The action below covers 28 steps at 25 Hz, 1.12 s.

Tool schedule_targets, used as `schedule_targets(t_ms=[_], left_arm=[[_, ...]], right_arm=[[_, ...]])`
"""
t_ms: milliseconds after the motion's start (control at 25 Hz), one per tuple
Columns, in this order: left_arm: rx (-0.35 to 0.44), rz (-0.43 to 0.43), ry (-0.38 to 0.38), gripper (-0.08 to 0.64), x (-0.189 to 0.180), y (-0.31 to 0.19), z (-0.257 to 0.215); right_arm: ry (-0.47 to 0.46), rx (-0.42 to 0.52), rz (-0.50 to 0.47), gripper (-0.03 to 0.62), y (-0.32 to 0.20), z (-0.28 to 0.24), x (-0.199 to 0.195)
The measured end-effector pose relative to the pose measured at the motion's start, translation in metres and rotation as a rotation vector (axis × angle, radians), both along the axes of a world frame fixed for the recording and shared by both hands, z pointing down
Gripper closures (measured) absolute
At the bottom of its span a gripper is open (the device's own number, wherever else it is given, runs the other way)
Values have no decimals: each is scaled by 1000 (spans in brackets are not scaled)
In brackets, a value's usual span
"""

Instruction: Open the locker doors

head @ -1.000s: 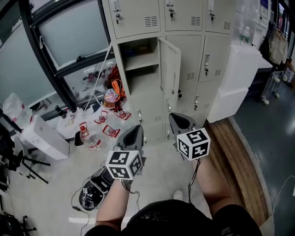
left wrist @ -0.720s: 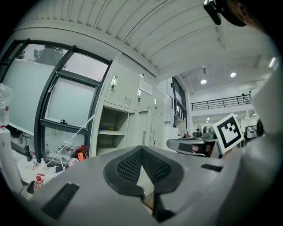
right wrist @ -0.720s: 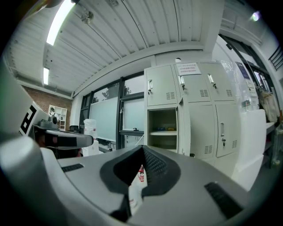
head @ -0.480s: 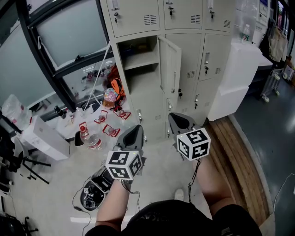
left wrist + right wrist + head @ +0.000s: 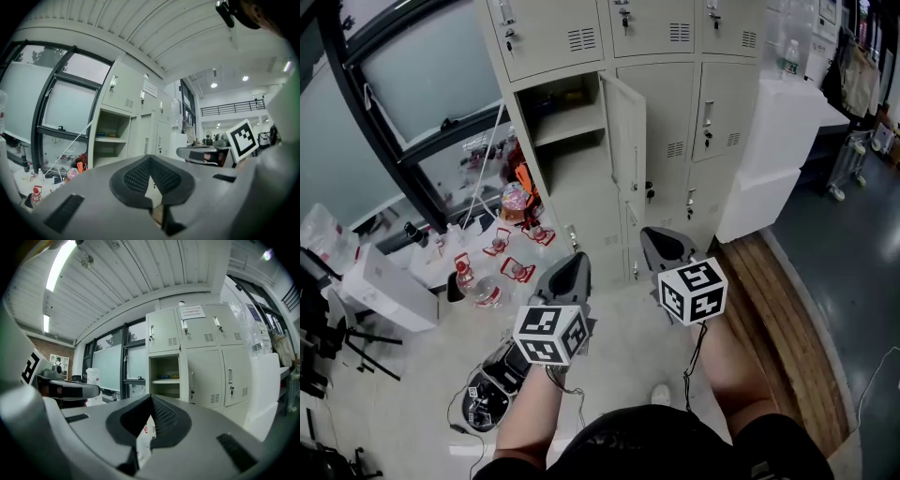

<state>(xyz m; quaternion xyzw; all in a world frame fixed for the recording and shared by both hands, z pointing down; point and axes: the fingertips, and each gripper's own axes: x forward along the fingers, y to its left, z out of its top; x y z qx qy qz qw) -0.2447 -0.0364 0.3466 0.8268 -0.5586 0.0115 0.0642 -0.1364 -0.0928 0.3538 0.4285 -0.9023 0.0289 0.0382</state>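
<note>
Since a second ago the lockers (image 5: pixel 670 94) are shifted left and up in the head view, while the left gripper (image 5: pixel 575 267) and right gripper (image 5: pixel 664 246) are kept at nearly the same spots in the frame. It is judged that the whole body is being repositioned, not an arm stretched out, and no door is yet touched. One door (image 5: pixel 625 141) in the middle row is already swung open, with a shelf (image 5: pixel 567 129) exposed beside it. The other doors are seen shut, so most of the task is judged to remain. Both grippers are held well short of the lockers, each with jaws closed together on nothing. The lockers are made of pale painted sheet metal, flat-panelled and rectangular, with louvred vents (image 5: pixel 675 148) and small handles (image 5: pixel 707 120). The pads (image 5: pixel 164 176) are dark, finely ribbed and tapered to a point, set in smooth grey shells.
</note>
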Motion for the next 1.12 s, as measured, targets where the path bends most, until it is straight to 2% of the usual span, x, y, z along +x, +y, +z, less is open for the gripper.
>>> schedule_targets(t_ms=[240,840,1120], left_arm=[[2,27,-2,561,44,-24,0],[-7,127,-10,561,183,-85,8],[-1,183,-16,561,225,-110,1]], right_arm=[[-1,1,22,592,-22,0,44],[-8,-13,100,592,-75,12,176],[-36,-16,155,592,-98,7,216]])
